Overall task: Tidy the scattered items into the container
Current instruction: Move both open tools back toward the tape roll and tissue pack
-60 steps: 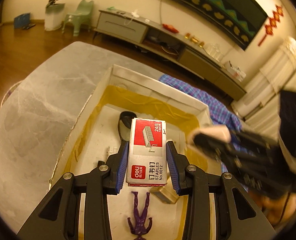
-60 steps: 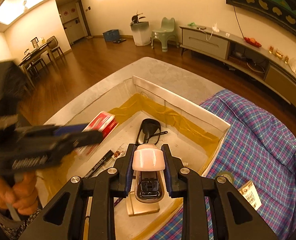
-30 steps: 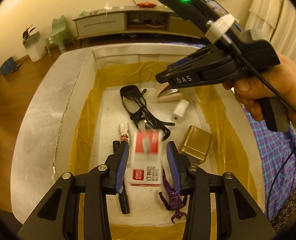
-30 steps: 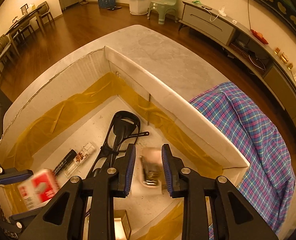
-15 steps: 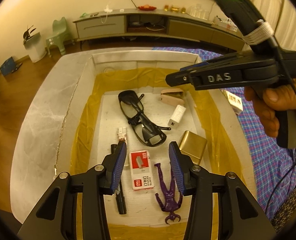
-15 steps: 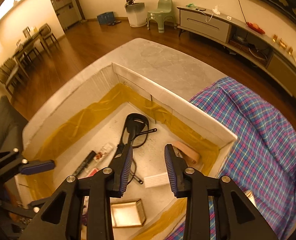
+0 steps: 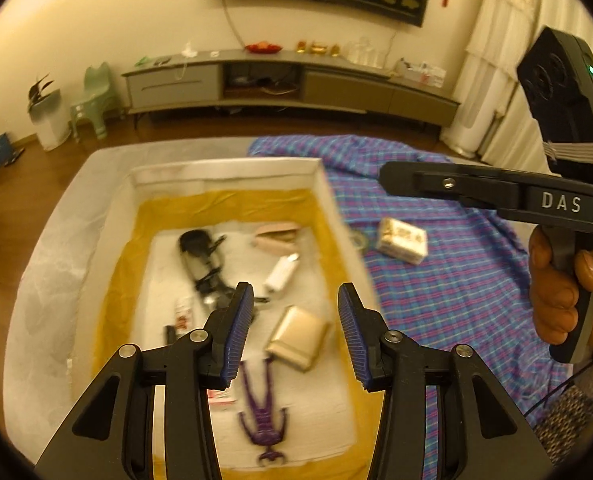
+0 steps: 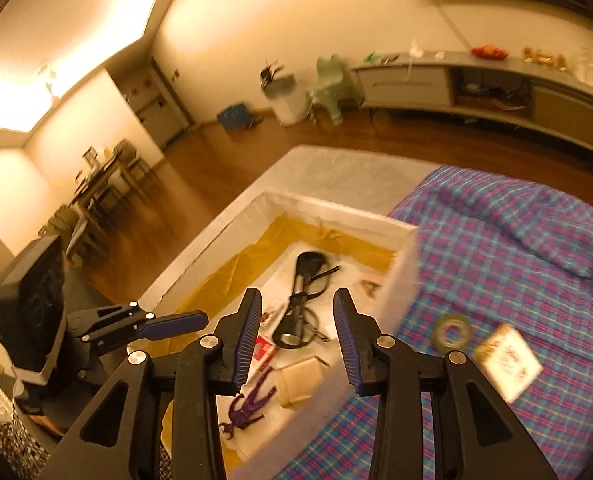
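My left hand-held gripper (image 7: 294,328) hangs over the near end of the box (image 7: 224,168) with its jaws spread wide and nothing between them. My right hand-held gripper (image 8: 298,332) is just as wide and empty, above the box's right wall.

Inside the box, on the white lining, lie black glasses (image 7: 200,256), a pink stapler (image 7: 276,236) near the far right corner, a small white plug (image 7: 280,272), a gold tin (image 7: 298,338) and a purple figure (image 7: 262,408) at the near end. The red staple box (image 7: 220,397) is mostly hidden behind my left finger (image 7: 236,340); only a corner shows. A small tube and a dark pen beside it are too blurred to name surely.

Outside the box, on the plaid cloth (image 7: 456,280), a roll of tape (image 8: 452,332) lies just beside the box wall, and a wrapped white packet (image 8: 508,360) sits near it, possibly tissues. The grey tabletop (image 8: 336,168) shows beyond the box.
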`<act>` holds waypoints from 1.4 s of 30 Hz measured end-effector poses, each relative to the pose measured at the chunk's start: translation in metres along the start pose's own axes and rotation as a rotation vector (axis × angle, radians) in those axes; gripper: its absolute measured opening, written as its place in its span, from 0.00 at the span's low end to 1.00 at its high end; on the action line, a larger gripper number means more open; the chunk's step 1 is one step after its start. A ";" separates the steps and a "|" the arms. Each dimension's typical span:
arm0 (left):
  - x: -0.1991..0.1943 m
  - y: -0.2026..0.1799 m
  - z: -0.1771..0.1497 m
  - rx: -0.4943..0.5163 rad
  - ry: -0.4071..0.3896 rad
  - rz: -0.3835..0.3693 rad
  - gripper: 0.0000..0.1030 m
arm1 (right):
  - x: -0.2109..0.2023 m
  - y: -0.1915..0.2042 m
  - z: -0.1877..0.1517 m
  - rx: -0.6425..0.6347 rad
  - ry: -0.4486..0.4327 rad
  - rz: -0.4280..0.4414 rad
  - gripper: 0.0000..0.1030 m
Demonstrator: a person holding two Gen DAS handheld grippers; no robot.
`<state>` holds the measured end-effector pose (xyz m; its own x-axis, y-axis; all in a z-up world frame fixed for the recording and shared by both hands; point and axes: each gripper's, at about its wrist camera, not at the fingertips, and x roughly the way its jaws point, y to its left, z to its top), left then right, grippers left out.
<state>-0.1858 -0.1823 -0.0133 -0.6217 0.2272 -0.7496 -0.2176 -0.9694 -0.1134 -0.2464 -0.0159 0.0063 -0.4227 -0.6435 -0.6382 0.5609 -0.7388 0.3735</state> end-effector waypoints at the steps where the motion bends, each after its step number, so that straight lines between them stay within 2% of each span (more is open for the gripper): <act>1: 0.000 -0.008 0.002 0.008 -0.005 -0.011 0.46 | -0.011 -0.005 -0.002 0.005 -0.019 -0.016 0.38; 6: 0.008 -0.043 0.007 0.049 -0.007 -0.058 0.46 | -0.050 -0.044 -0.024 0.085 -0.085 -0.103 0.43; 10: 0.023 -0.062 0.010 0.051 0.016 -0.056 0.46 | -0.042 -0.074 -0.040 0.107 -0.029 -0.203 0.47; 14: 0.029 -0.051 0.018 -0.072 -0.013 0.013 0.46 | -0.017 -0.087 -0.052 0.050 0.045 -0.269 0.49; 18: 0.020 -0.022 0.025 -0.236 -0.068 -0.002 0.46 | 0.012 -0.080 -0.053 -0.076 0.100 -0.242 0.53; 21: 0.021 -0.014 0.025 -0.258 -0.067 -0.009 0.46 | 0.052 -0.075 -0.054 -0.186 0.174 -0.249 0.55; 24: 0.030 -0.010 0.023 -0.259 -0.039 -0.020 0.46 | 0.088 -0.080 -0.058 -0.268 0.230 -0.322 0.56; 30: 0.036 -0.014 0.026 -0.248 -0.039 -0.038 0.46 | 0.124 -0.103 -0.058 -0.277 0.272 -0.358 0.55; 32: 0.037 -0.018 0.028 -0.243 -0.041 -0.043 0.46 | 0.125 -0.109 -0.058 -0.246 0.266 -0.359 0.44; 38: 0.040 -0.034 0.029 -0.220 -0.040 -0.043 0.46 | 0.110 -0.110 -0.061 -0.209 0.229 -0.323 0.42; 39: 0.041 -0.036 0.029 -0.219 -0.039 -0.042 0.46 | 0.107 -0.109 -0.062 -0.206 0.220 -0.316 0.33; 40: 0.041 -0.038 0.029 -0.219 -0.040 -0.043 0.46 | 0.106 -0.108 -0.062 -0.202 0.213 -0.308 0.04; 42: 0.043 -0.042 0.030 -0.218 -0.041 -0.047 0.46 | 0.093 -0.107 -0.061 -0.167 0.180 -0.293 0.05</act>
<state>-0.2257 -0.1289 -0.0208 -0.6458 0.2715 -0.7136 -0.0819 -0.9539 -0.2887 -0.3028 0.0157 -0.1341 -0.4589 -0.3532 -0.8153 0.5495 -0.8339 0.0520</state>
